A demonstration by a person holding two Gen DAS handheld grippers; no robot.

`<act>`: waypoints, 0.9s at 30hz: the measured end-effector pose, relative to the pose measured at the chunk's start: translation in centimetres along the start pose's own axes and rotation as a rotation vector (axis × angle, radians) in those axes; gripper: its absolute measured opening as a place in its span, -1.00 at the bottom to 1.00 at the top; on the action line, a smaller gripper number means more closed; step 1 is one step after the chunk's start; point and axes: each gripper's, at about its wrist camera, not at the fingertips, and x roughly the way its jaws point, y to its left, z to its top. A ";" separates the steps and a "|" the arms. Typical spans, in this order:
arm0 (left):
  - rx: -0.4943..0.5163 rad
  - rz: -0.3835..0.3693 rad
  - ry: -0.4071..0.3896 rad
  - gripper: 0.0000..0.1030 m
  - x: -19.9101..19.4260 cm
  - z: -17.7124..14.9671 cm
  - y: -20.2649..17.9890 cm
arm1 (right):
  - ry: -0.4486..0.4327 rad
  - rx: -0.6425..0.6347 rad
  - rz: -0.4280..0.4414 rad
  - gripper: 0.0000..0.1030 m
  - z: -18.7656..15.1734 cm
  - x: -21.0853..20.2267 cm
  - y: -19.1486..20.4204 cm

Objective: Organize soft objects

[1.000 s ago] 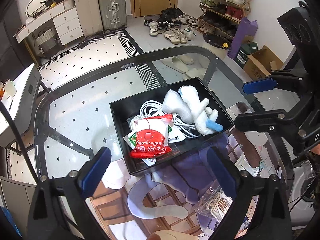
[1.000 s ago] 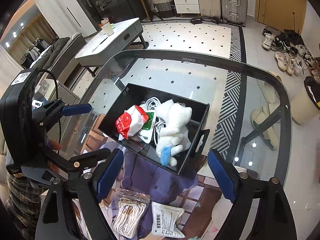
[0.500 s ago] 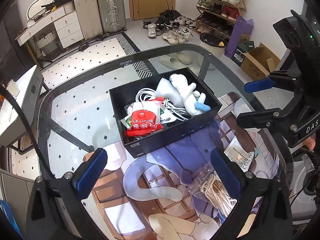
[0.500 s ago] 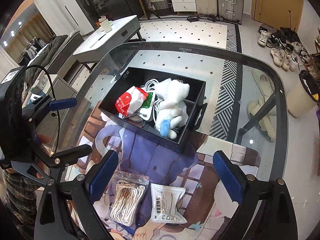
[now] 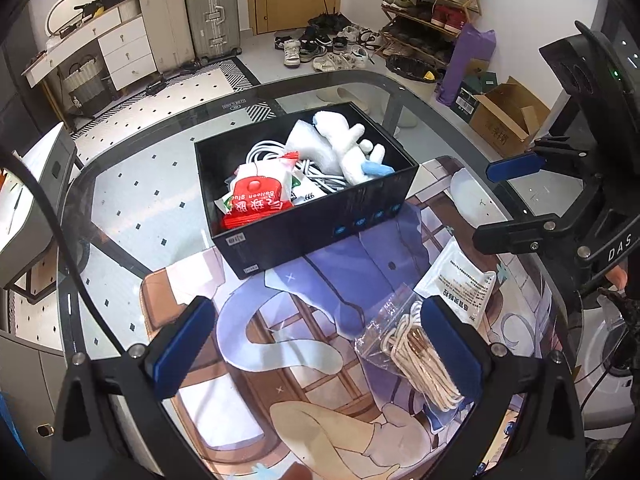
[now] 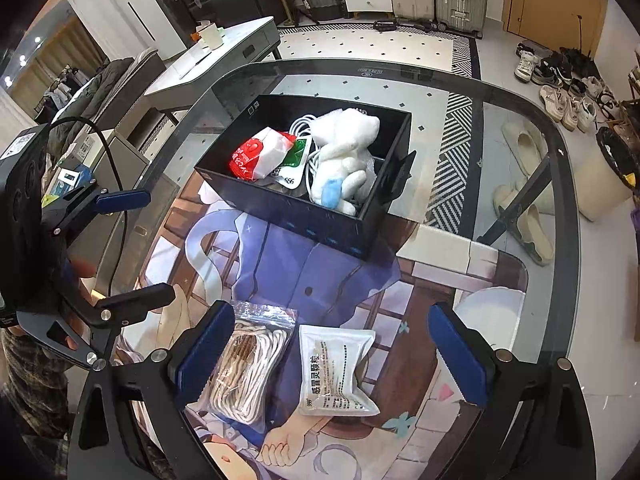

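Meanwhile, a black box (image 5: 320, 224) sits on the glass worktop (image 5: 132, 200), its near edge on a printed mat (image 6: 344, 280). Inside the box lie a white plush toy (image 6: 346, 152), a red-and-white packet (image 5: 260, 196), a green-and-white sachet (image 6: 294, 160) and a coil of white cable (image 5: 264, 150). Near the box, on the mat, a clear bag of rope (image 6: 246, 364) lies just beside a white sachet (image 6: 334, 372). The left tool (image 5: 316, 344) hangs over the mat, its jaws spread wide and holding nothing. The right tool (image 6: 332, 354) is likewise spread wide and empty, with the bag and the white sachet between its blue pads (image 6: 204, 350).
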 end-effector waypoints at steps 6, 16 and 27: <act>0.032 -0.031 0.014 1.00 0.8 -1.2 -1.1 | 0.021 0.000 0.003 0.92 -1.4 0.6 0.0; 0.093 -0.075 0.041 1.00 1.6 -2.9 -3.2 | 0.063 0.000 0.015 0.92 -3.2 2.4 0.1; 0.145 -0.115 0.069 1.00 2.2 -4.3 -4.6 | 0.093 0.009 0.020 0.92 -4.8 3.6 -0.2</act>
